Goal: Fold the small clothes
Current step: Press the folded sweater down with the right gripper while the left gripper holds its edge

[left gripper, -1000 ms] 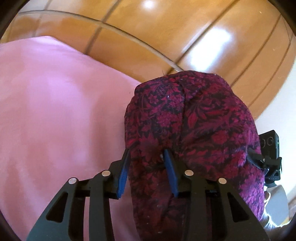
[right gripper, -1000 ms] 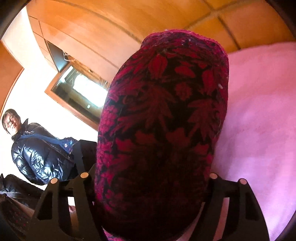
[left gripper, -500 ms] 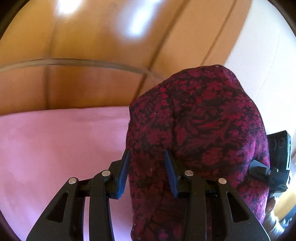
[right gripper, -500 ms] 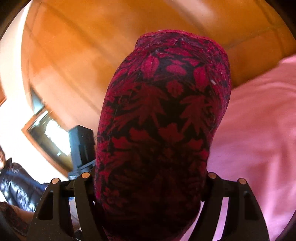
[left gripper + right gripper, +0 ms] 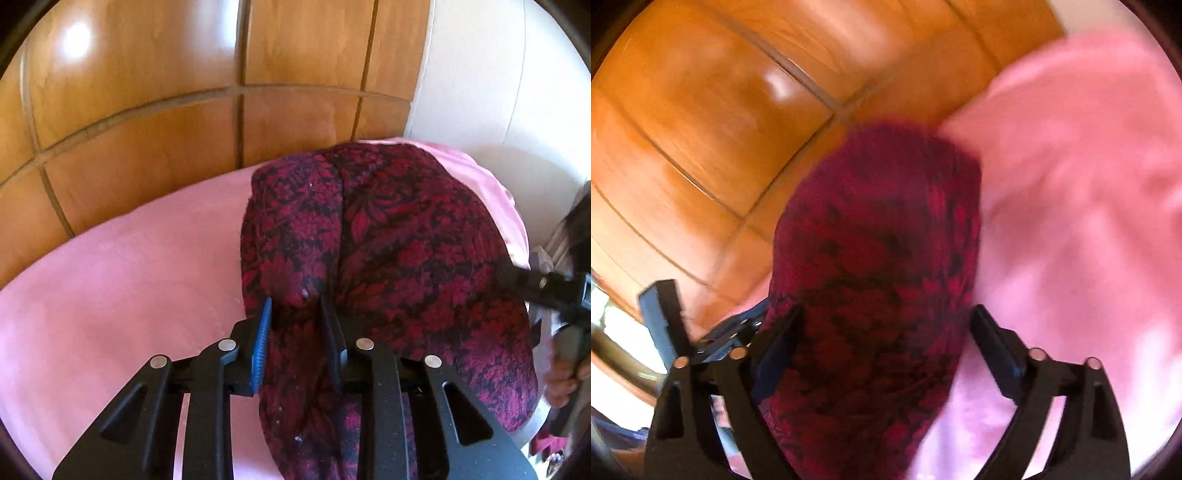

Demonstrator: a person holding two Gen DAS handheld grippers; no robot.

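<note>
The left gripper [image 5: 295,321] has its two fingers drawn in close on a pinch of the dark red floral garment [image 5: 388,258], one blue ribbed pad [image 5: 261,343] pressed to the cloth's left edge and the other finger sunk into a crease just right of it. From that pinch the cloth bulges up and forward and spreads off to the right, above the pink bedspread [image 5: 110,295]. At the cloth's far right edge the black tip of the right gripper [image 5: 532,286] meets the fabric, with a bare hand [image 5: 565,376] low beside it. In the right wrist view the right gripper [image 5: 886,321] stands with its fingers spread wide, and the garment [image 5: 879,277] humps up between them, filling the gap; whether either finger actually presses it I cannot tell, since this view is smeared with blur. The pattern is hardly readable there, and the cloth's lower end is cut off by the frame. Behind the bed rise glossy wooden panels [image 5: 147,92].
</note>
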